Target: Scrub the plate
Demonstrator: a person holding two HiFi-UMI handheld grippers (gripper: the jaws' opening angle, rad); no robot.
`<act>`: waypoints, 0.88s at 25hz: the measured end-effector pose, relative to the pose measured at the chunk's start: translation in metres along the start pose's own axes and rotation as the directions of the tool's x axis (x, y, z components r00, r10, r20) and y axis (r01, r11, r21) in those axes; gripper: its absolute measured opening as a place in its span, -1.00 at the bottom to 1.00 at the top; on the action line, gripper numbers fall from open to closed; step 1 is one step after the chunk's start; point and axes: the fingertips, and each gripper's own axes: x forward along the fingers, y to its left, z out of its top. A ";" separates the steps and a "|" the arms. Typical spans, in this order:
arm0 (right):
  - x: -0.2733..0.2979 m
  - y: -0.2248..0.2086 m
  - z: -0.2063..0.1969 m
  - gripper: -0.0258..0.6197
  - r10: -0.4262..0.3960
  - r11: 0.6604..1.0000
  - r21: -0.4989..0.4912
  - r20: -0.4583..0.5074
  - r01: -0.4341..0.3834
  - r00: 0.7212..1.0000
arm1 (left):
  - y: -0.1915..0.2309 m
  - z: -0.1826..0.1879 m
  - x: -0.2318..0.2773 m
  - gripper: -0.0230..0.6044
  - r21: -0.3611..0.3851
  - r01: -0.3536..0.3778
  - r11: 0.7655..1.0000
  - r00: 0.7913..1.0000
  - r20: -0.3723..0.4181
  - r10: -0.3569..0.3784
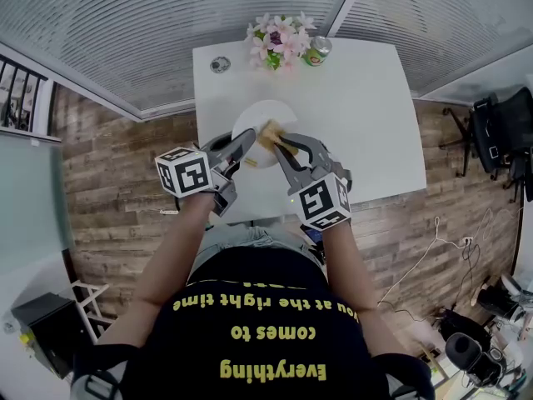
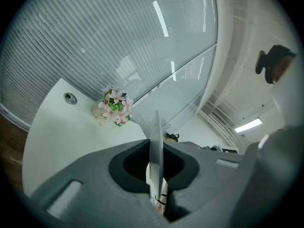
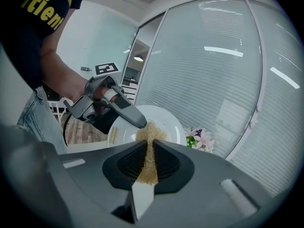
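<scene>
— Where do we have the plate?

— We hold the white plate (image 1: pixel 260 113) above the near half of the white counter (image 1: pixel 366 115). Our left gripper (image 1: pixel 248 142) is clamped on its rim.

— And our other hand?

— Our right gripper (image 1: pixel 283 146) is closed on a tan mesh scouring pad (image 1: pixel 268 132), its far end against the plate's face, just beside the left gripper's tips.

— Behind them?

— Pink flowers (image 1: pixel 279 36) and a green can (image 1: pixel 316 51) stand side by side at the counter's far edge.

Black T-shirt (image 1: pixel 250 311), yellow lettering (image 1: pixel 271 352), blue jeans (image 1: pixel 237 238)
</scene>
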 end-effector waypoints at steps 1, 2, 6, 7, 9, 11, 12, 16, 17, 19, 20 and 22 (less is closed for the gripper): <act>0.000 0.004 0.002 -0.80 0.010 1.000 -0.003 0.004 -0.010 1.000 | 0.000 0.000 0.000 -0.86 0.000 -0.001 1.000 1.000 0.002 0.001; 0.001 0.007 0.003 -0.80 0.020 1.000 -0.007 0.007 -0.020 1.000 | 0.000 0.001 -0.001 -0.86 0.000 -0.003 1.000 1.000 0.004 0.003; 0.003 0.016 0.006 -0.80 0.051 0.999 -0.005 0.016 -0.051 0.999 | 0.003 0.002 -0.002 -0.86 -0.004 -0.010 1.000 1.000 0.011 0.010; 0.003 0.017 0.006 -0.80 0.058 0.998 -0.003 0.018 -0.058 0.998 | 0.003 0.002 -0.002 -0.86 -0.006 -0.011 1.000 1.000 0.013 0.011; 0.003 0.021 0.008 -0.80 0.071 0.997 -0.005 0.022 -0.071 0.997 | 0.004 0.003 -0.003 -0.86 -0.006 -0.013 1.000 1.000 0.017 0.013; 0.003 0.025 0.010 -0.80 0.089 0.996 -0.011 0.026 -0.089 0.996 | 0.004 0.004 -0.004 -0.86 -0.008 -0.015 1.000 1.000 0.021 0.016; 0.003 0.027 0.010 -0.80 0.100 0.995 -0.014 0.028 -0.100 0.995 | 0.004 0.005 -0.004 -0.86 -0.009 -0.017 1.000 1.000 0.024 0.017; 0.005 0.039 0.013 -0.80 0.144 0.989 -0.037 0.035 -0.143 0.989 | 0.007 0.006 -0.005 -0.86 -0.009 -0.022 1.000 0.999 0.032 0.023; 0.006 0.041 0.014 -0.80 0.154 0.988 -0.040 0.037 -0.152 0.987 | 0.007 0.007 -0.005 -0.86 -0.009 -0.025 1.000 0.999 0.033 0.025; 0.006 0.045 0.017 -0.80 0.171 0.985 -0.044 0.044 -0.169 0.984 | 0.009 0.008 -0.006 -0.86 -0.008 -0.029 1.000 0.999 0.036 0.029; 0.006 0.046 0.017 -0.80 0.176 0.984 -0.046 0.046 -0.174 0.983 | 0.009 0.008 -0.007 -0.86 -0.007 -0.030 1.000 0.999 0.038 0.030; 0.007 0.047 0.018 -0.80 0.176 0.984 -0.050 0.044 -0.174 0.983 | 0.009 0.008 -0.008 -0.86 -0.007 -0.030 1.000 0.999 0.038 0.030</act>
